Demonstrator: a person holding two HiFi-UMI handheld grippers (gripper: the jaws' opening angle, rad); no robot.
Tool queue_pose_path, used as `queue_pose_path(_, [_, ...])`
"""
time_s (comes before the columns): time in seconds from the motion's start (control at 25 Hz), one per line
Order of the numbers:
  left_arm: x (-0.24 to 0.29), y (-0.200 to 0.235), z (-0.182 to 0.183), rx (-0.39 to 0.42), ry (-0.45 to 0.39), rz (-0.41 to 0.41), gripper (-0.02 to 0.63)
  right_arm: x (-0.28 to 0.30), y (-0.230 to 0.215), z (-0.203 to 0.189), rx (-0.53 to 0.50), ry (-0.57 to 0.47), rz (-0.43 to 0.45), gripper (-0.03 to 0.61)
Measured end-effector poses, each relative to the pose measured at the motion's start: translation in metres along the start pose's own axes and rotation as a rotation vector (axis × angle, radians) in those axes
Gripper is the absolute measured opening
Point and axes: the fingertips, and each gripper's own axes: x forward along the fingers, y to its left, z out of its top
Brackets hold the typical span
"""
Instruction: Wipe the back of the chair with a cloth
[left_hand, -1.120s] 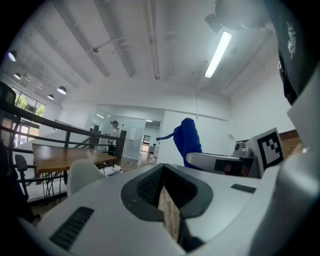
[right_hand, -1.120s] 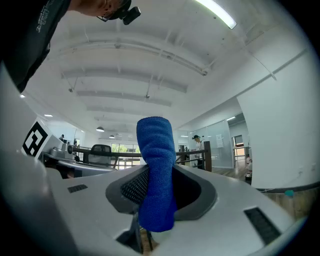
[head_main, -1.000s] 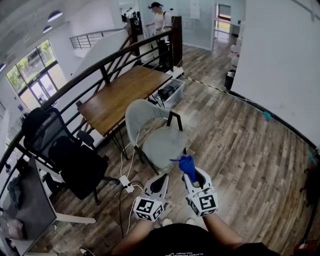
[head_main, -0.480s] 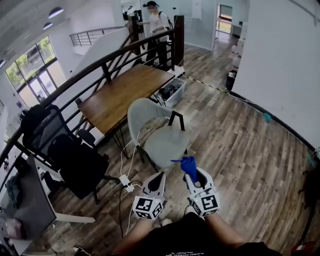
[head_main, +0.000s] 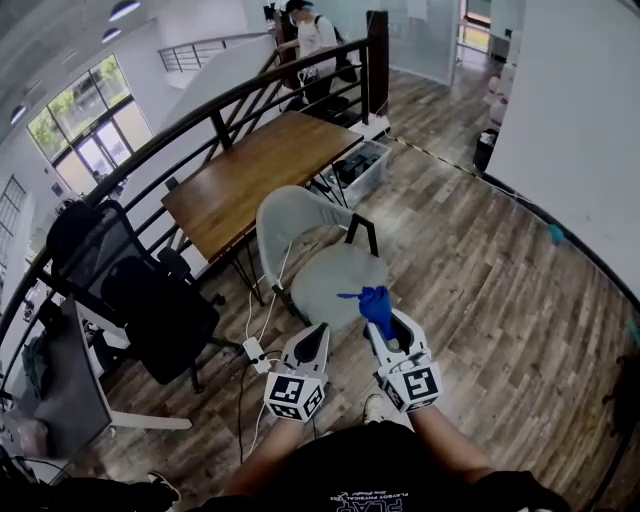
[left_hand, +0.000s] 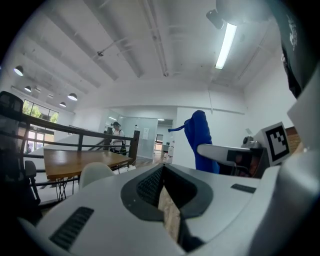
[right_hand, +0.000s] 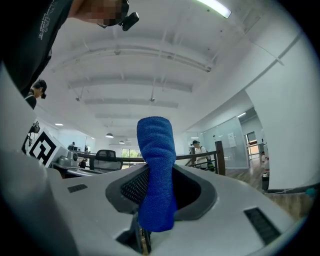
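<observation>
A pale grey shell chair (head_main: 318, 258) with black legs stands on the wood floor just ahead of me, its curved back (head_main: 288, 217) toward the table. My right gripper (head_main: 385, 333) is shut on a blue cloth (head_main: 376, 308) that sticks up from its jaws (right_hand: 156, 170), just short of the seat's near edge. My left gripper (head_main: 312, 345) is beside it, shut and holding nothing (left_hand: 167, 200). In the left gripper view the blue cloth (left_hand: 197, 140) and the top of the chair back (left_hand: 97, 172) show ahead.
A wooden table (head_main: 255, 175) stands behind the chair along a dark railing (head_main: 190, 125). A black office chair (head_main: 130, 295) is at the left, with cables and a power strip (head_main: 252, 352) on the floor. A person (head_main: 310, 40) stands far back by the stairs.
The view has shifted slightly closer to the chair. Both grippers stay low in front of me, the right one still holding the cloth. The person at the back has moved by the railing.
</observation>
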Motion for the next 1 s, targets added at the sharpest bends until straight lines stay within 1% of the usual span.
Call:
queue_pose_path(0.16, [0.026,0.002,-0.006,-0.007,0.019,0.047,0.002,0.013,-0.031,-0.005,0.027,-0.005,0.034,0.124])
queue_pose_path(0.32, [0.045,0.006,-0.006,-0.014,0.026,0.096,0.002,0.026,-0.049,-0.011,0.059,0.011,0.080,0.124])
queue_pose_path(0.48, [0.058,0.011,-0.010,-0.009,0.045,0.137,0.003,0.042,-0.062,-0.019,0.082,0.011,0.125,0.124])
queue_pose_path(0.6, [0.062,0.020,-0.009,-0.011,0.055,0.170,0.003,0.060,-0.064,-0.017,0.072,-0.009,0.164,0.124])
queue_pose_path(0.68, [0.065,0.028,-0.008,-0.016,0.056,0.191,0.002,0.071,-0.066,-0.014,0.075,-0.021,0.175,0.124])
queue_pose_path(0.8, [0.070,0.042,-0.008,-0.029,0.050,0.213,0.002,0.086,-0.065,-0.019,0.082,-0.001,0.190,0.124])
queue_pose_path(0.88, [0.074,0.054,-0.007,-0.028,0.030,0.233,0.002,0.098,-0.064,-0.026,0.087,0.007,0.201,0.124])
queue_pose_path(1.0, [0.081,0.079,0.000,0.001,-0.017,0.276,0.002,0.120,-0.063,-0.033,0.096,0.009,0.213,0.124])
